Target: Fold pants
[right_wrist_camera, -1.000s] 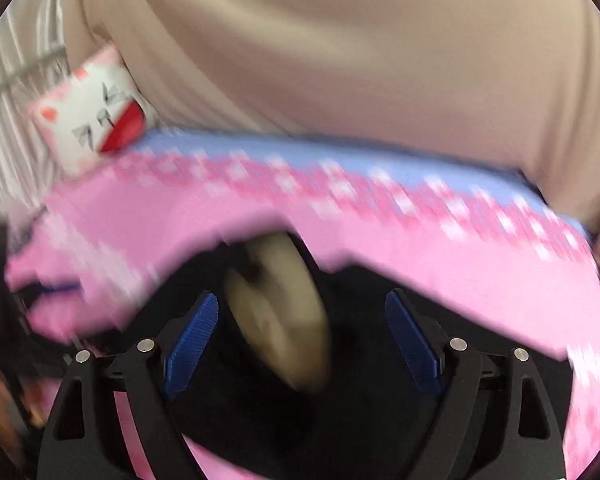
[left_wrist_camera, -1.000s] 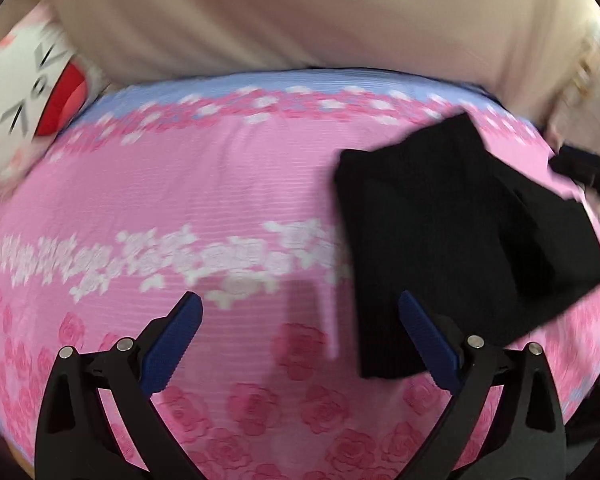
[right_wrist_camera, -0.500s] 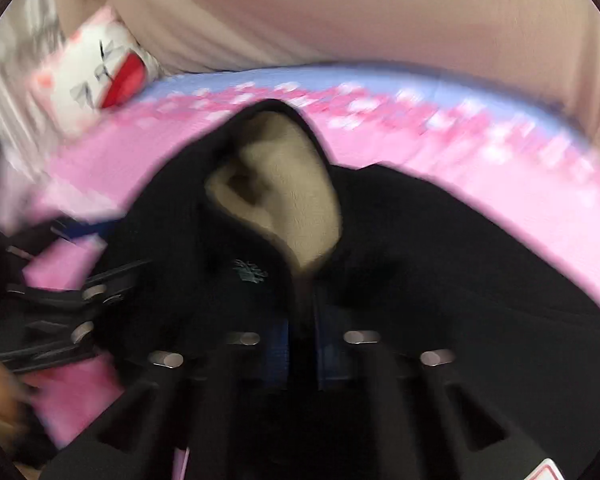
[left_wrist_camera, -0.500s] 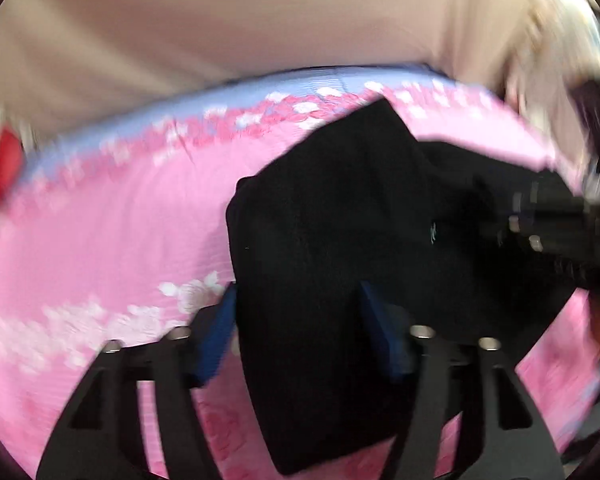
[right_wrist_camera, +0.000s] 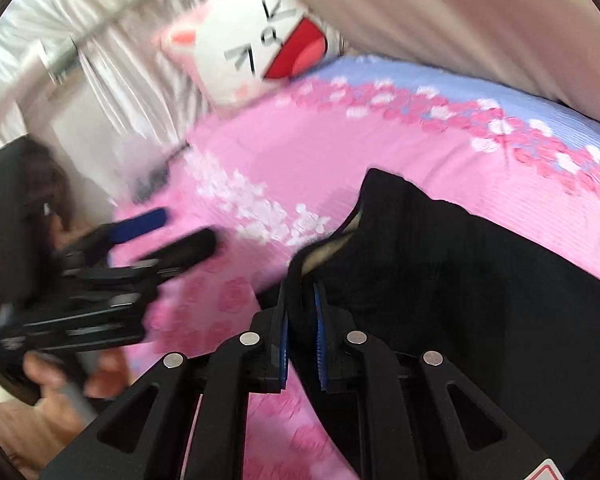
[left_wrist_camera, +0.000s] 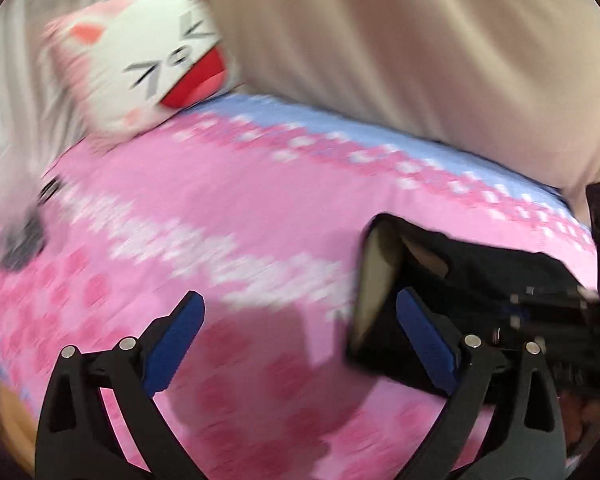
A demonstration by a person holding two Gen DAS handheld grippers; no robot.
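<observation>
- My right gripper (right_wrist_camera: 300, 336) tilts down, clamped on the black pants' (right_wrist_camera: 480, 264) edge.
- My left gripper (left_wrist_camera: 300, 344) tilts down over the bed (left_wrist_camera: 220, 208), jaws opening, empty.
- Pants stretch rightward across the bed.

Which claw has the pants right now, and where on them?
Right claw is shut on the black pants at their open edge, near the beige lining. Left claw is opening, with nothing between its pads.
</observation>
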